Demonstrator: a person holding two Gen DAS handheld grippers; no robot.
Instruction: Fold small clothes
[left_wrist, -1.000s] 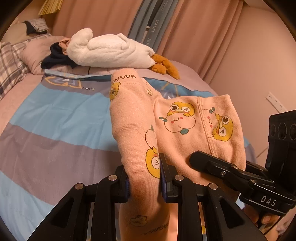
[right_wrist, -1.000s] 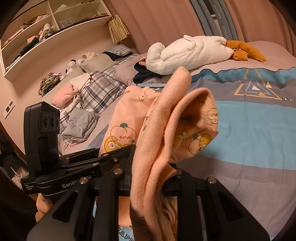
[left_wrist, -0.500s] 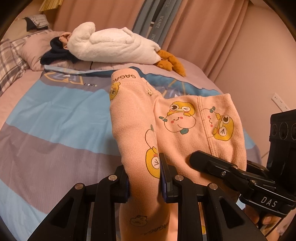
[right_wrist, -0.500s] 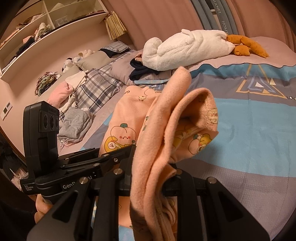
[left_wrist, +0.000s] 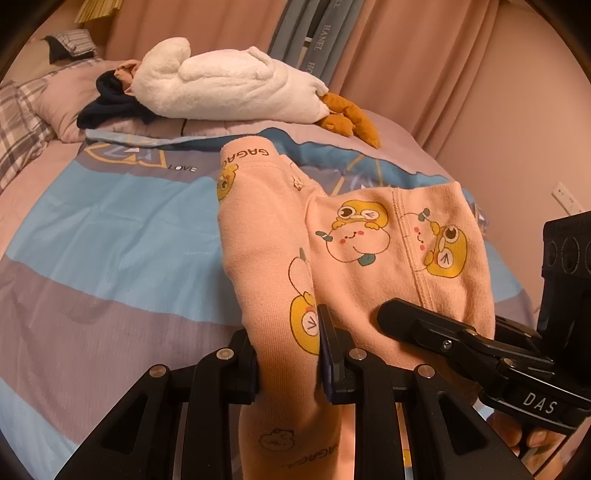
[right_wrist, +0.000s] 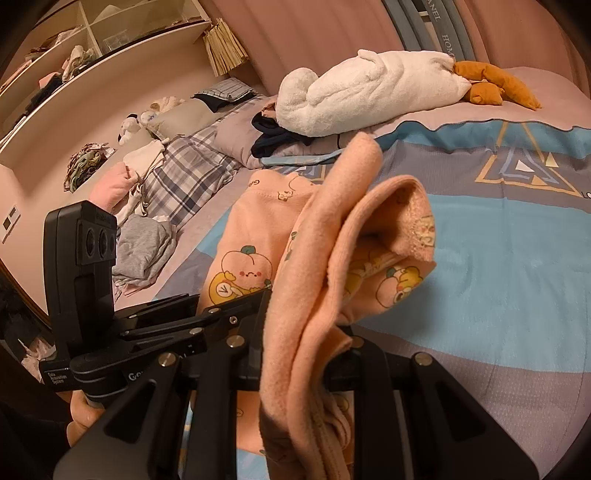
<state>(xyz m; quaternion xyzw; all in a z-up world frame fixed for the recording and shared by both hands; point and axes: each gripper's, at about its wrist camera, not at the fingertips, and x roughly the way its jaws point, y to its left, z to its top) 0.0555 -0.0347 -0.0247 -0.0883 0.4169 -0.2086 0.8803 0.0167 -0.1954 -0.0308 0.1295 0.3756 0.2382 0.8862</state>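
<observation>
A small peach garment (left_wrist: 354, 251) with yellow cartoon prints is held up above the bed by both grippers. My left gripper (left_wrist: 288, 354) is shut on one folded edge of it. My right gripper (right_wrist: 299, 354) is shut on another bunched edge of the same garment (right_wrist: 332, 266), and it shows at the right of the left wrist view (left_wrist: 461, 339). The left gripper shows at the left of the right wrist view (right_wrist: 155, 332). The garment's waistband with lettering points away from me.
The bed (left_wrist: 110, 236) has a blue, grey and pink striped cover. A white plush toy (left_wrist: 221, 88) with orange feet lies at the head. Pillows and loose clothes (right_wrist: 144, 251) lie along the left side, under a wall shelf (right_wrist: 74, 74). Curtains hang behind.
Both grippers keep their hold on the garment. The views have shifted slightly, with the bed and plush toy sliding a little in frame.
</observation>
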